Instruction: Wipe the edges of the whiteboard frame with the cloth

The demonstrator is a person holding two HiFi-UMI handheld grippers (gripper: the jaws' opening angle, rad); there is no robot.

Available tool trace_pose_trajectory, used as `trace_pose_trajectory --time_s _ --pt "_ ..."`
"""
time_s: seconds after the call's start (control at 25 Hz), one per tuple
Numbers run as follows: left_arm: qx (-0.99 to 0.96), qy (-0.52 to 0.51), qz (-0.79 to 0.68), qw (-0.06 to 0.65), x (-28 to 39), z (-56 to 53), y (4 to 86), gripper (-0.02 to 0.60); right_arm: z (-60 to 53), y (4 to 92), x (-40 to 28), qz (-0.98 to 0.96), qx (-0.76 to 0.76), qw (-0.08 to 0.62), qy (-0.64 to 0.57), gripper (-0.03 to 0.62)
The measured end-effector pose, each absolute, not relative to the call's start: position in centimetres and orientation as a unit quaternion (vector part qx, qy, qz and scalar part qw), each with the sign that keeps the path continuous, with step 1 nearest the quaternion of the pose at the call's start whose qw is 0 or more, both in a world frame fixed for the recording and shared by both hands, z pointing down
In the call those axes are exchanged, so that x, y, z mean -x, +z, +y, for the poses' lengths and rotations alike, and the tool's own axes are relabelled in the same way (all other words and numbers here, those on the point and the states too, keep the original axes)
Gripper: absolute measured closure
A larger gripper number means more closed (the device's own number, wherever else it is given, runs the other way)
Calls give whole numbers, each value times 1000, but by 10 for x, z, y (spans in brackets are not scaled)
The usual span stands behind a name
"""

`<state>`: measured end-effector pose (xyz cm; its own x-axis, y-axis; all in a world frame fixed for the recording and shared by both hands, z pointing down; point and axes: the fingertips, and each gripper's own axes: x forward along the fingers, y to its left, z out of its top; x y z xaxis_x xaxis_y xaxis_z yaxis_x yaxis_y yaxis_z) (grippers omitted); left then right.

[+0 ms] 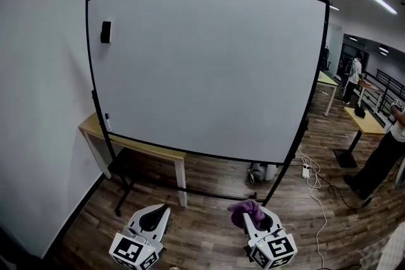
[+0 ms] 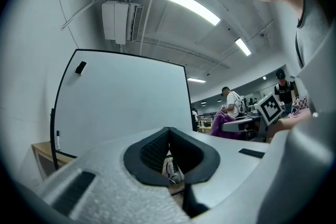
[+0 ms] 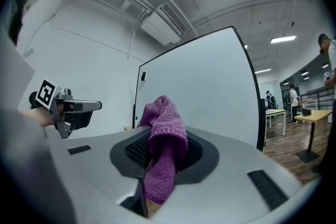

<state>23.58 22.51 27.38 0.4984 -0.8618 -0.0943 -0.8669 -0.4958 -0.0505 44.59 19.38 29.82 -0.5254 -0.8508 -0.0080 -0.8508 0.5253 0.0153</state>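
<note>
The whiteboard (image 1: pixel 202 66) stands upright on a rolling stand, its thin black frame (image 1: pixel 90 73) running all round it. Both grippers hang low in front of it, well short of the frame. My right gripper (image 1: pixel 254 218) is shut on a purple knitted cloth (image 1: pixel 243 210); in the right gripper view the cloth (image 3: pixel 164 136) bulges up out of the closed jaws, with the whiteboard (image 3: pixel 210 92) beyond. My left gripper (image 1: pixel 154 217) is shut with nothing in it; its view shows the jaws meeting (image 2: pixel 169 134) and the whiteboard (image 2: pixel 121 102) ahead.
A black eraser (image 1: pixel 105 31) sticks to the board's upper left and a marker (image 1: pixel 107 123) hangs at its lower left edge. A wooden table (image 1: pixel 149 150) stands behind the board against the white wall. Cables (image 1: pixel 316 183) trail on the floor at right, near a person (image 1: pixel 380 158).
</note>
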Motion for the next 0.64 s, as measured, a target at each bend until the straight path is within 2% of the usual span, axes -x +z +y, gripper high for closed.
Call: trace_pose_trajectory --time_s 0.64 --pt "867 33 493 58 -253 226 274 565 202 302 -463 -870 -492 -13 0 516"
